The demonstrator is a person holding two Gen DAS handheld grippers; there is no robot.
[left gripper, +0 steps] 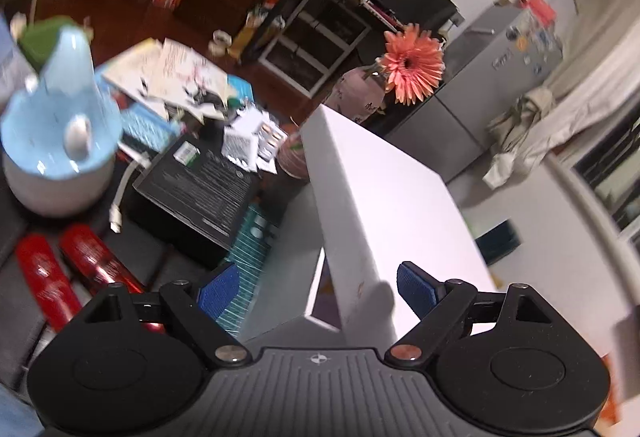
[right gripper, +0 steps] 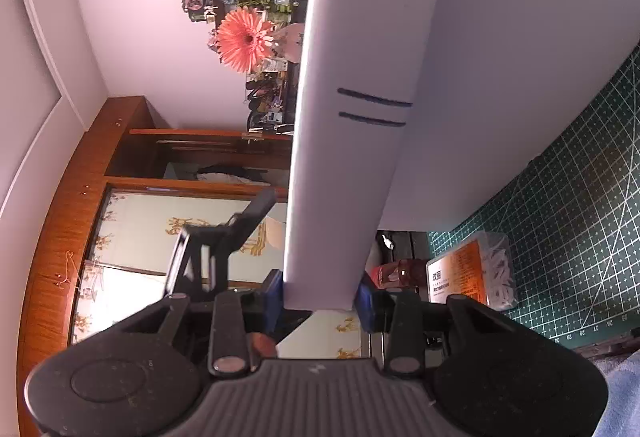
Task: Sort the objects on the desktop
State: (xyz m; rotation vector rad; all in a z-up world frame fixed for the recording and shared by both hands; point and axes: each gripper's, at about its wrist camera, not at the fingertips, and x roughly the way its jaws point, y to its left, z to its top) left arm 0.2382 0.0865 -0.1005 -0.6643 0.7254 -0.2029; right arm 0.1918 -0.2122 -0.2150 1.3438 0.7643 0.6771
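A large flat white box (right gripper: 352, 157) is tipped up on its edge above the green cutting mat (right gripper: 580, 213). My right gripper (right gripper: 322, 301) is shut on its narrow side, one blue pad against each broad face. Two dark lines mark that narrow side. In the left wrist view the same white box (left gripper: 380, 197) rises ahead, and its near corner lies between the fingers of my left gripper (left gripper: 316, 287). That gripper is open: its left pad stands well clear of the box and its right pad lies over the broad face.
On the left are a blue and white humidifier (left gripper: 60, 141), two red tubes (left gripper: 80, 269), a black box (left gripper: 200, 189) and loose papers (left gripper: 172, 77). A vase (left gripper: 360, 97) with an orange flower (left gripper: 414, 65) stands behind. A clear box with an orange label (right gripper: 472, 273) rests on the mat.
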